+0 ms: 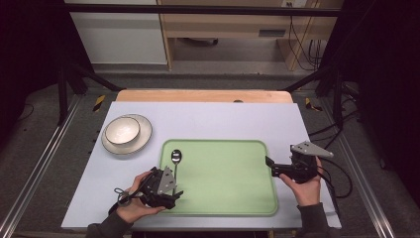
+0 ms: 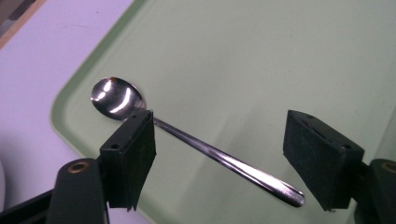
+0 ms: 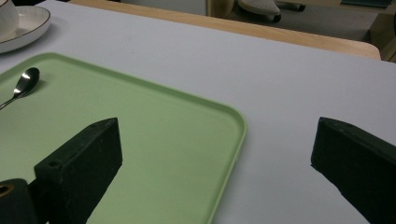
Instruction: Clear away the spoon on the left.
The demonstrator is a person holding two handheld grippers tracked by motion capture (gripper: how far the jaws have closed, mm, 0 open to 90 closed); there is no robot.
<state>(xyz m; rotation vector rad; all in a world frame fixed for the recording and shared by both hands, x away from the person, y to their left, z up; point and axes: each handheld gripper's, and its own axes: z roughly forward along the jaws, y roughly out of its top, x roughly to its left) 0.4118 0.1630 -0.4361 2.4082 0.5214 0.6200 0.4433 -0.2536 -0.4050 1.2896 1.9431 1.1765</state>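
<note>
Spoon (image 2: 196,145) lies flat on green tray (image 1: 237,198), between spread jaws of left tool (image 2: 224,163), pads not pressing it. Right tool (image 3: 224,163) spread wide, empty, beside tray edge on bench (image 1: 208,119).

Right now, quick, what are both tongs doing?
Left tongs: open, the spoon lies loose between them on the tray.
Right tongs: open, holding nothing.

You see: spoon (image 2: 196,144) shiny silver | tray (image 1: 233,193) pale green | bowl (image 1: 122,130) cream, dark rim | surface (image 1: 208,119) pale lilac
</note>
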